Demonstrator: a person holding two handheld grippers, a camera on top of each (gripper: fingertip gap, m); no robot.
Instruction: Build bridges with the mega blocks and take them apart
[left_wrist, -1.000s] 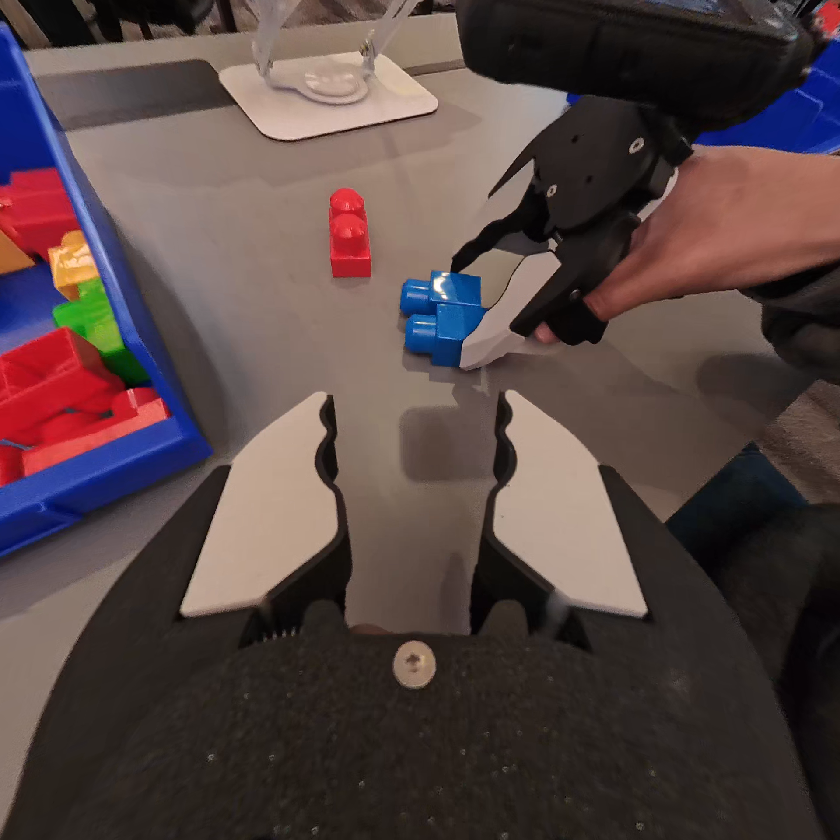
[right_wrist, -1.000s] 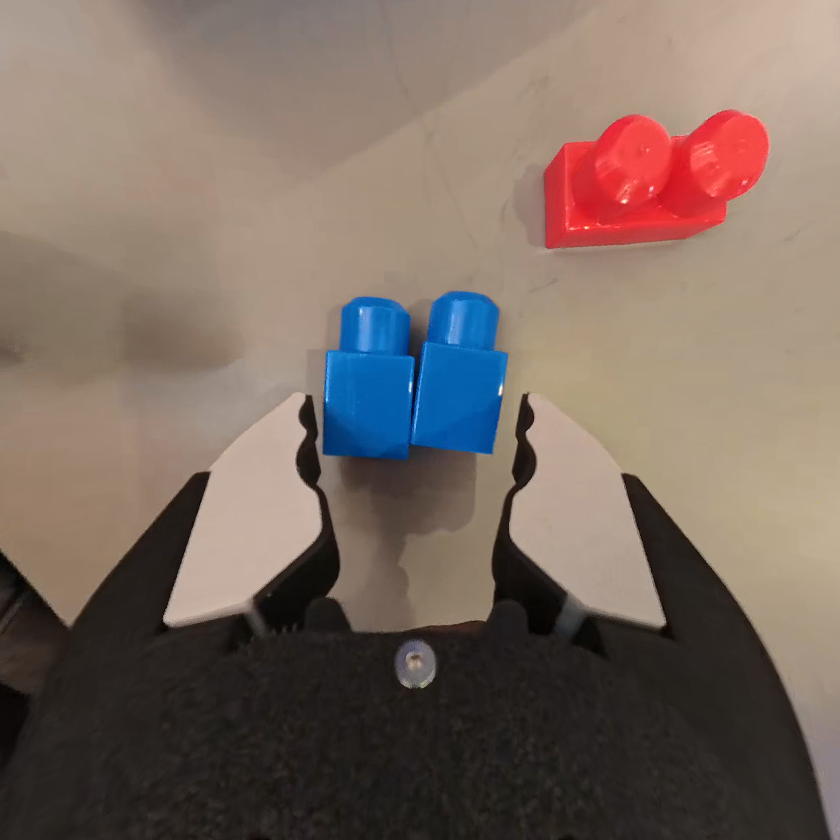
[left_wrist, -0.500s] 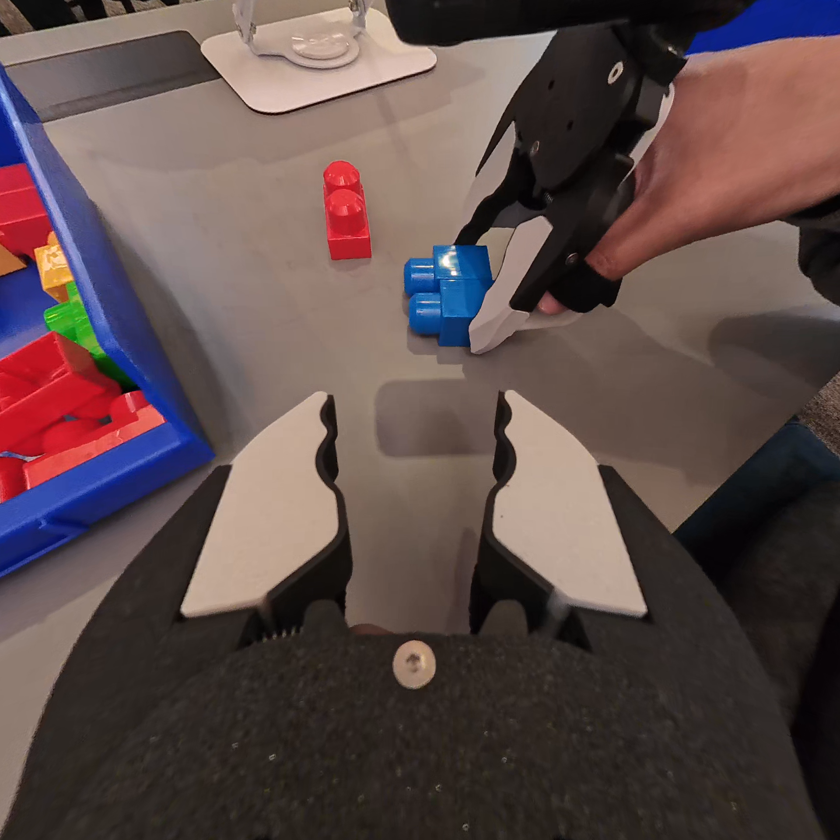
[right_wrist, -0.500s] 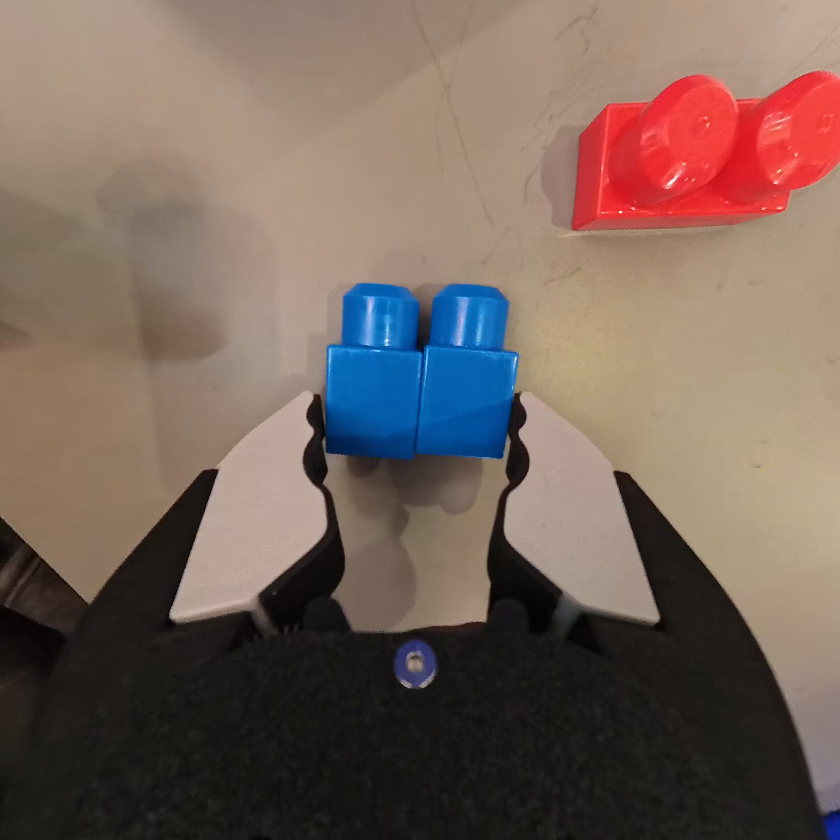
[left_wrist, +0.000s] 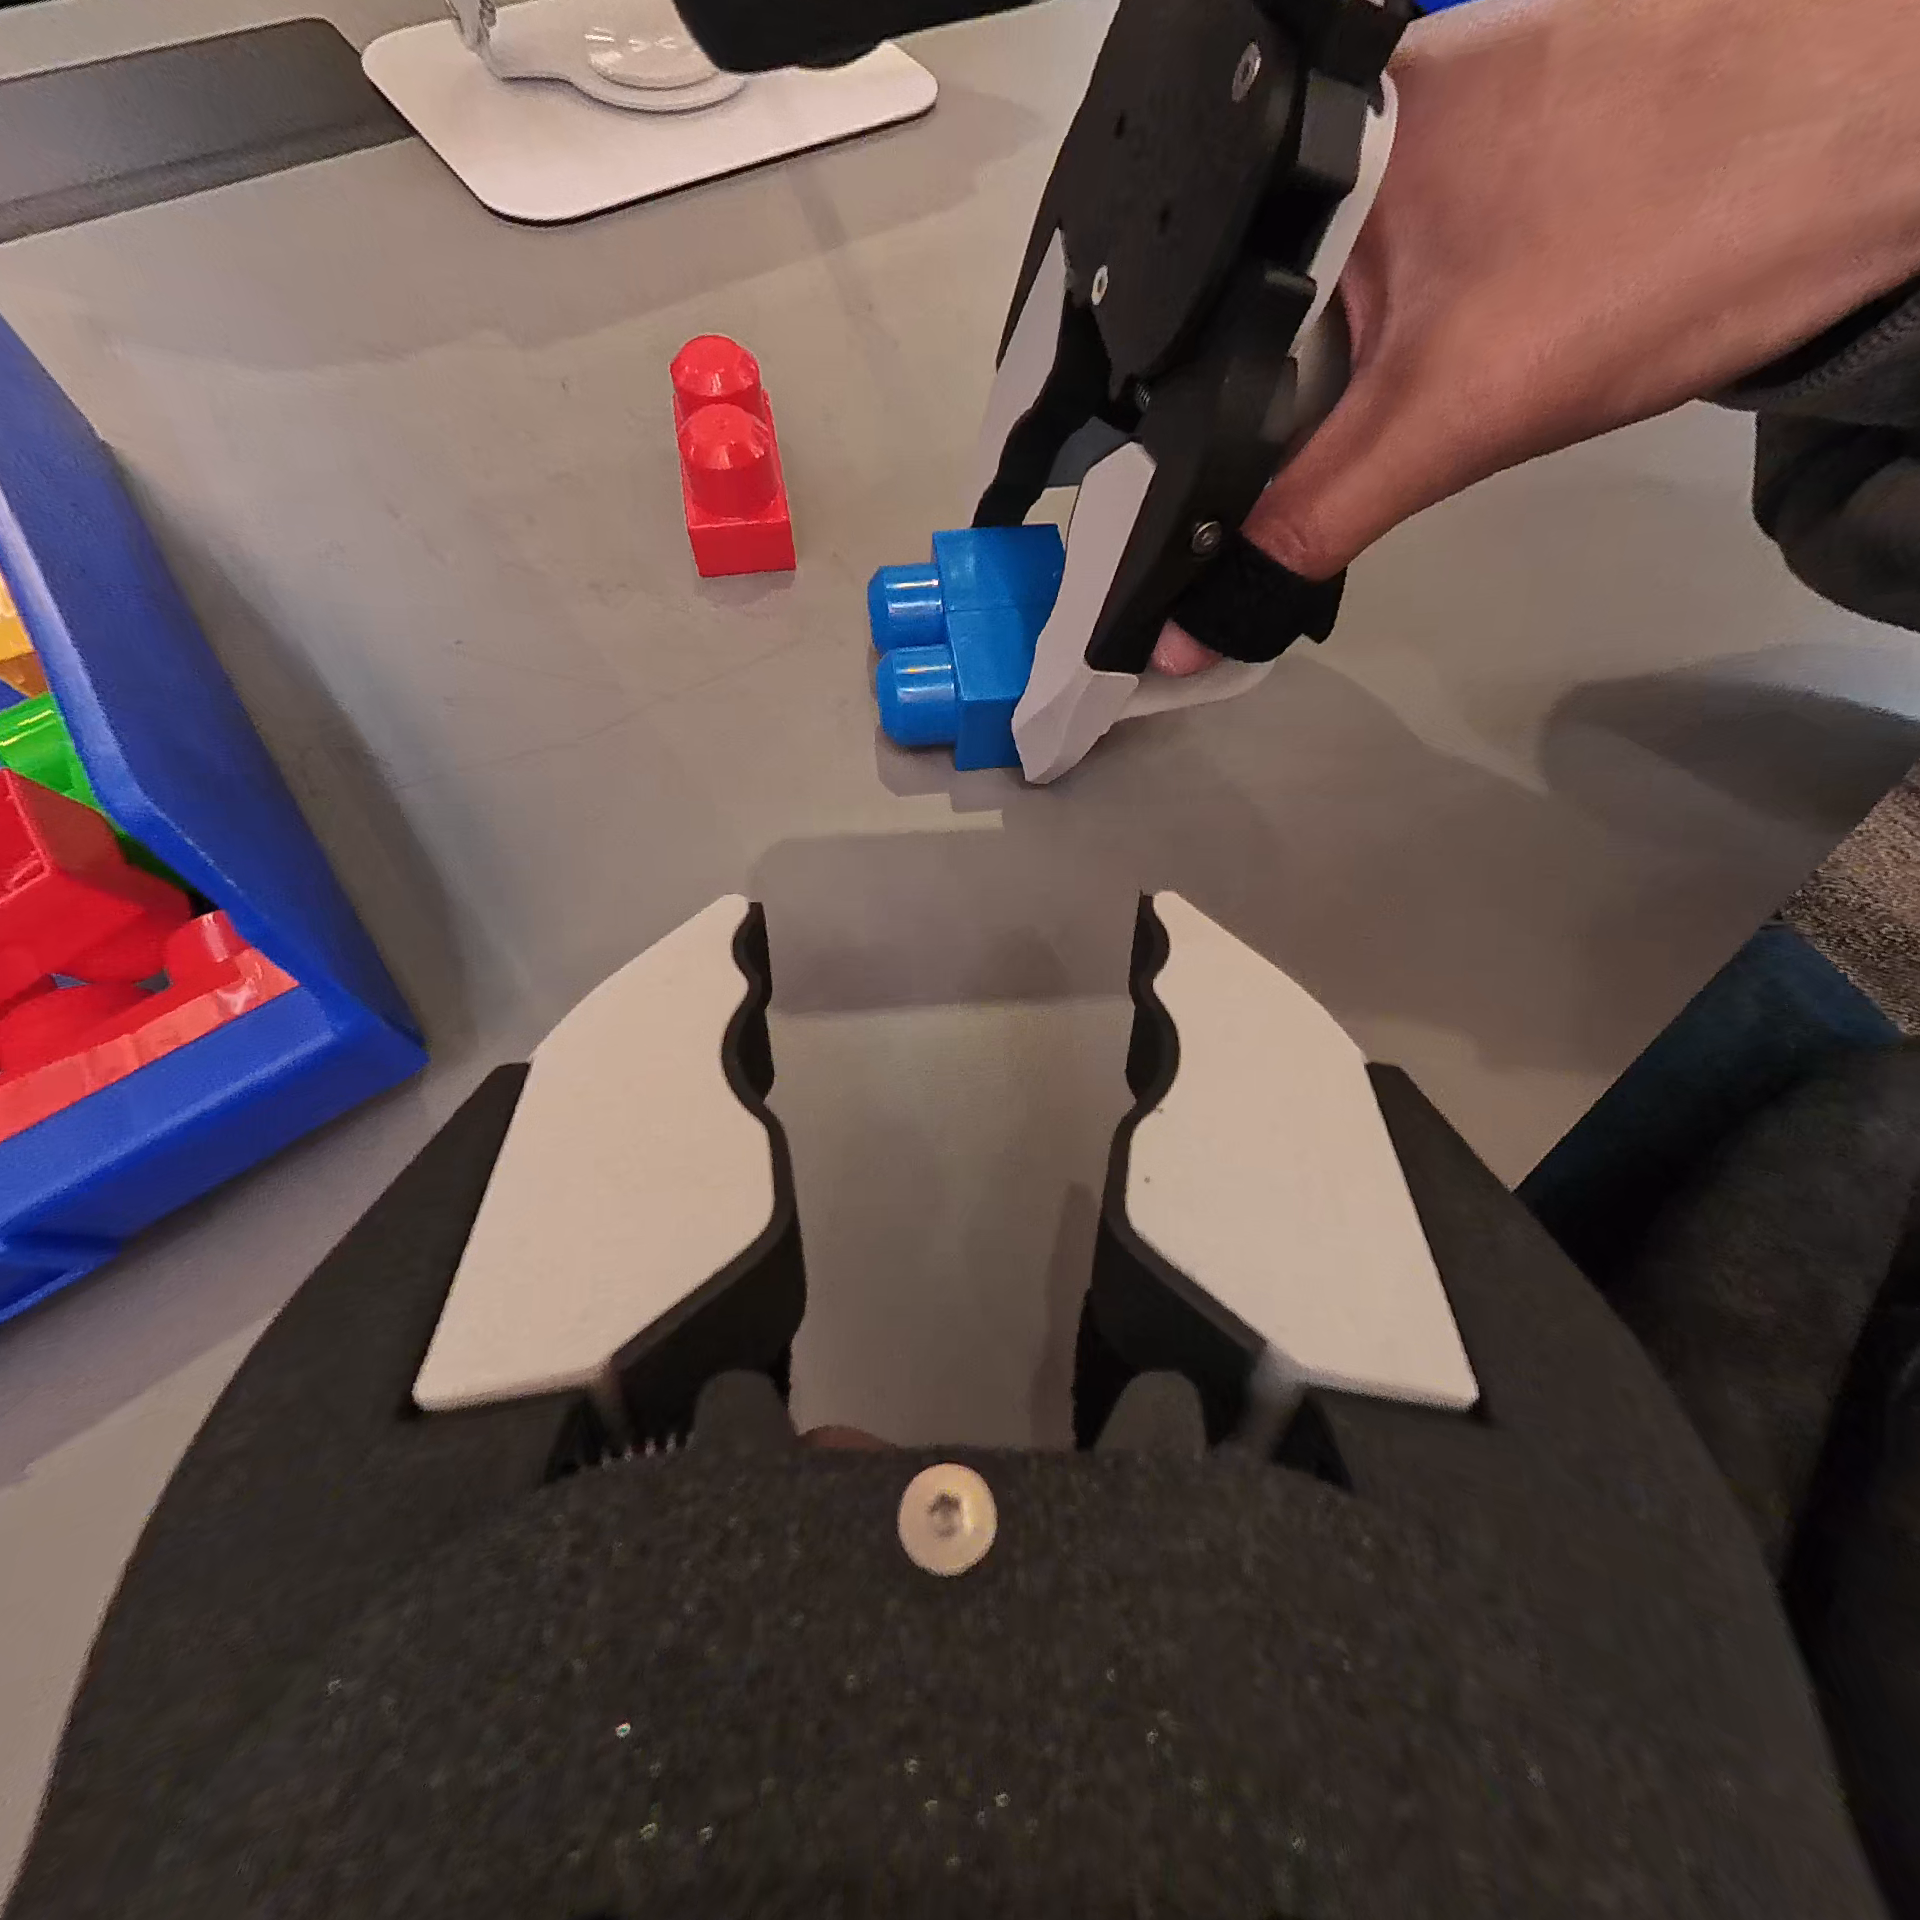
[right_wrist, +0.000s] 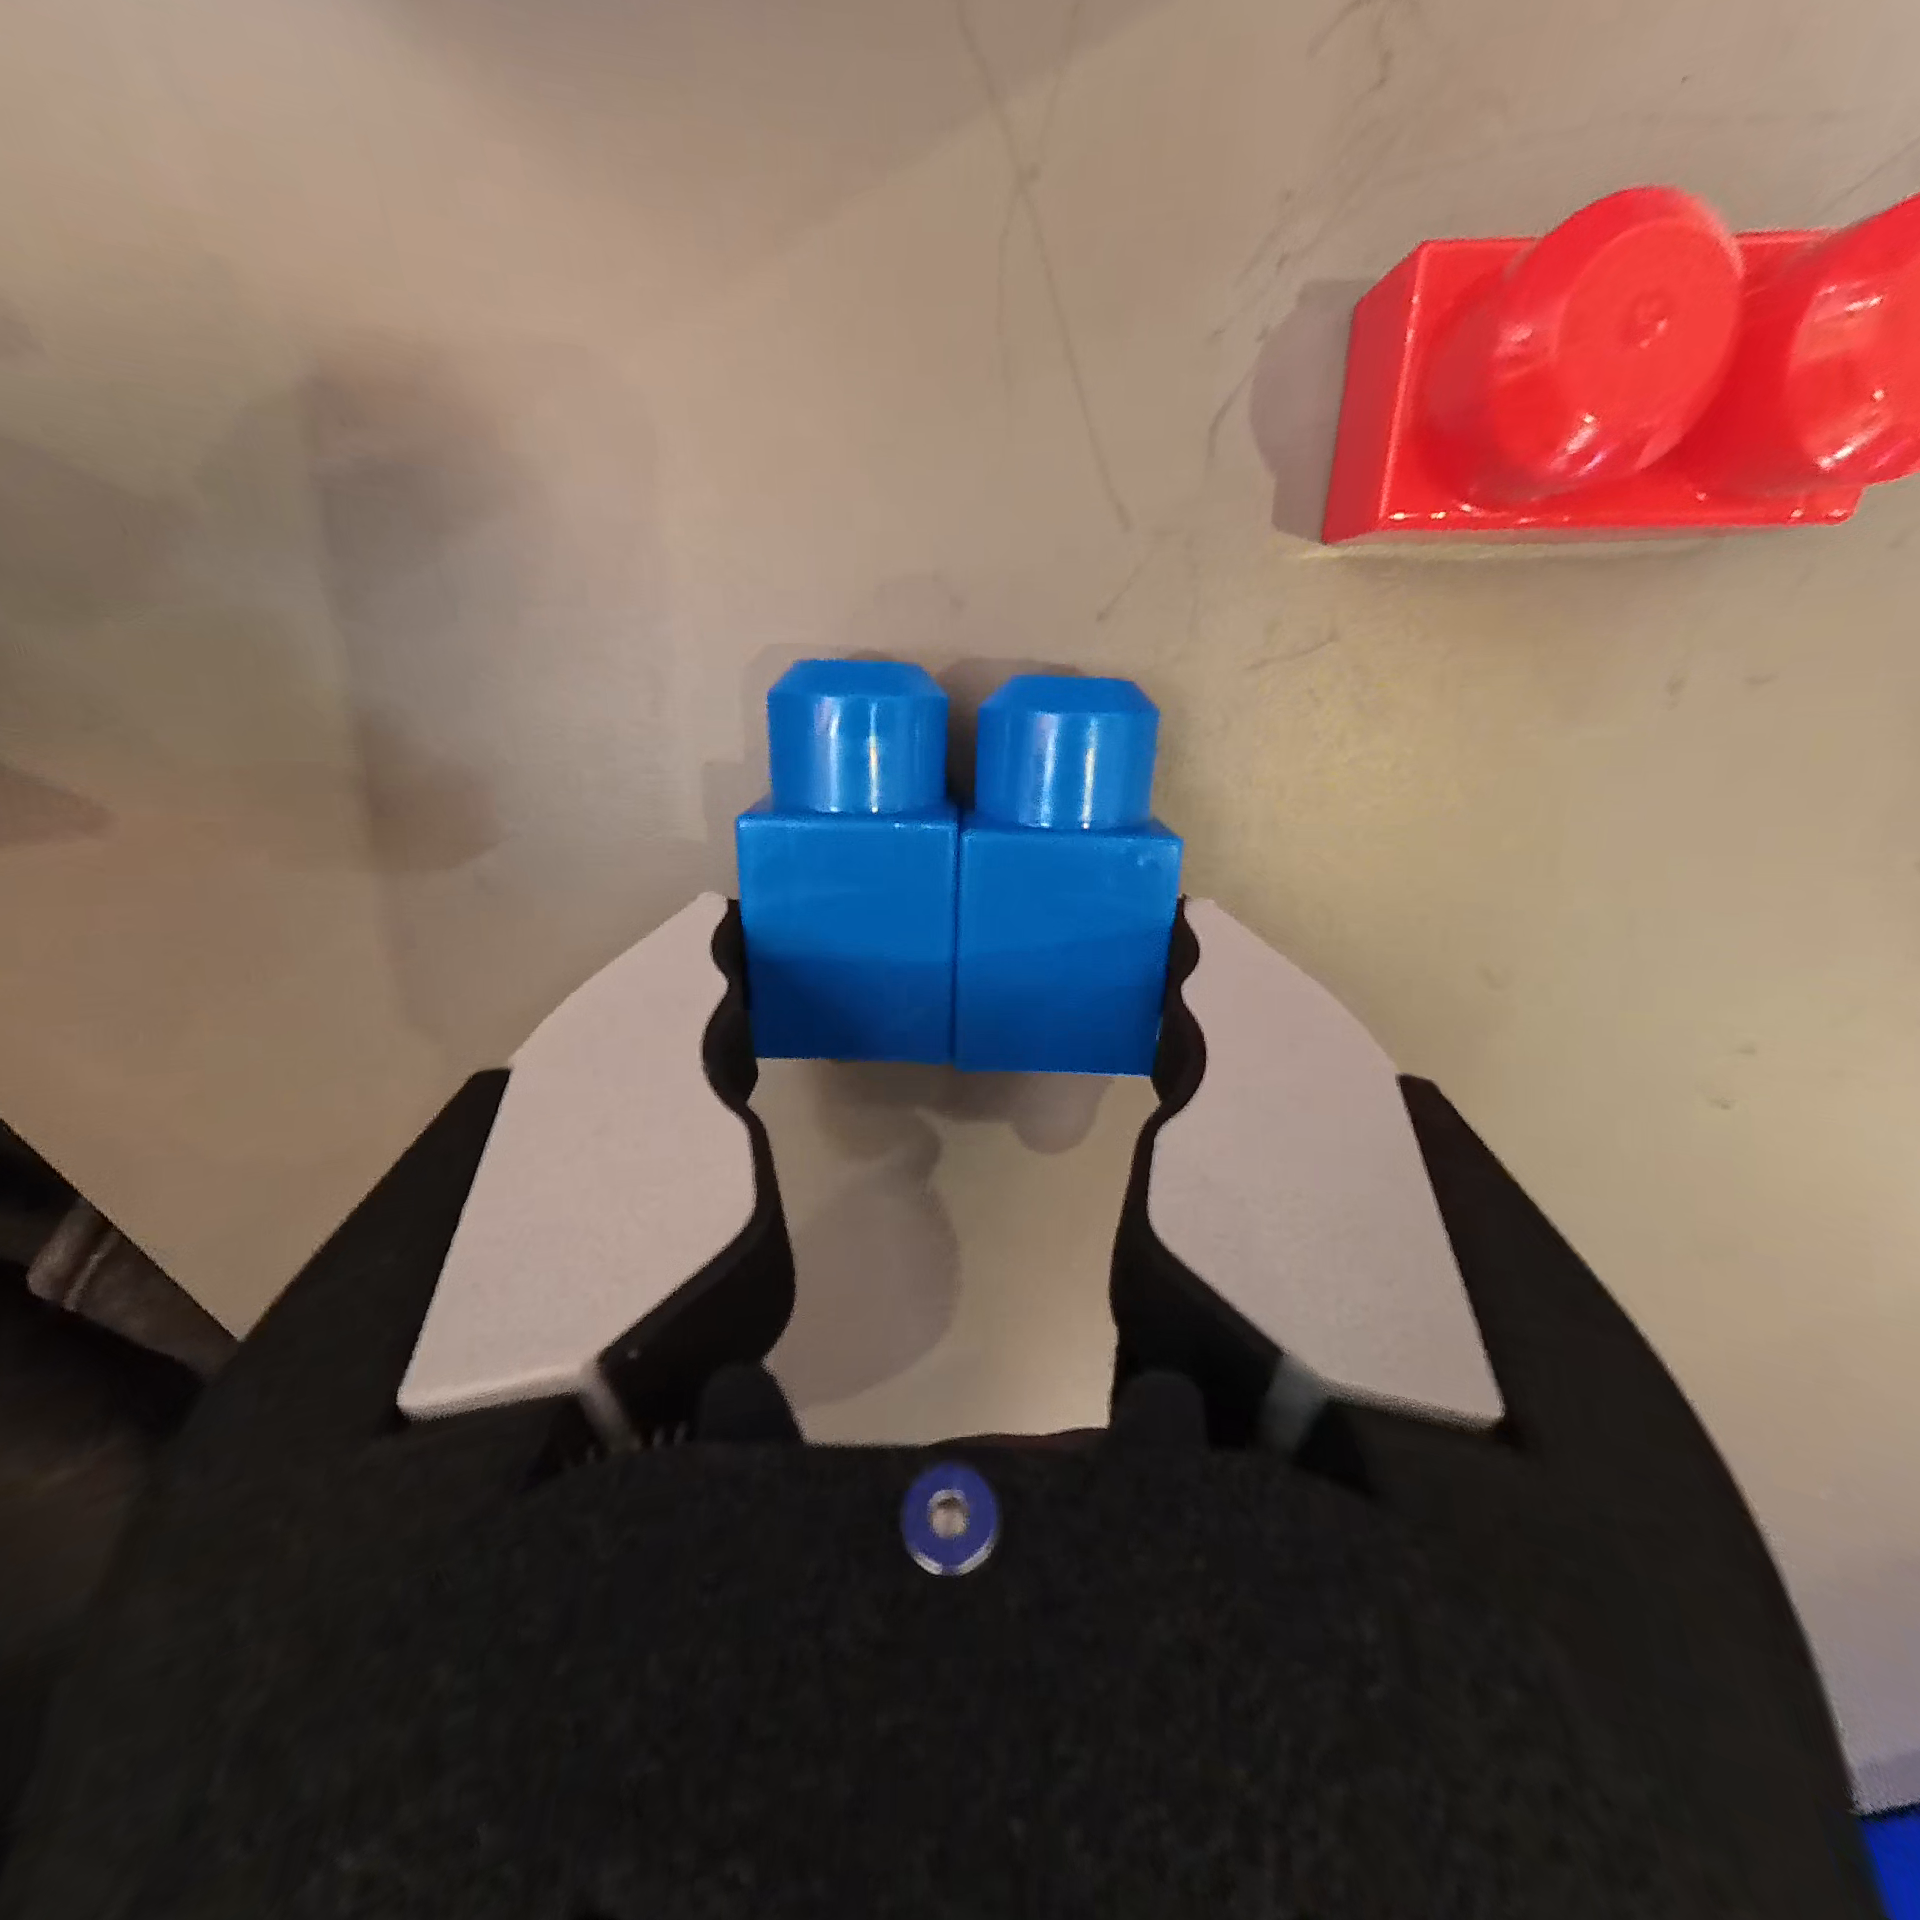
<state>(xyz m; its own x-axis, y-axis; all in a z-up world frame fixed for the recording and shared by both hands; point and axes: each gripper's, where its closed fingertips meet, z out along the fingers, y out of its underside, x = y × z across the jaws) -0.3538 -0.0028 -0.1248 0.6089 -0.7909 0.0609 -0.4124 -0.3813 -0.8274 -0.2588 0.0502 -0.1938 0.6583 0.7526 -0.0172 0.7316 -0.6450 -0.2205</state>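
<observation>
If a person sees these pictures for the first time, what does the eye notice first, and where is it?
First come the two blue blocks, lying side by side on the grey table with their studs pointing away, squeezed between the fingertips of the right gripper. Next is the red block, lying alone a little beyond them. The left gripper hangs open and empty over the near table, beside a blue bin of mixed blocks.

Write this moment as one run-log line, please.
right gripper: shut on blue blocks | left gripper: open | red block: apart
</observation>
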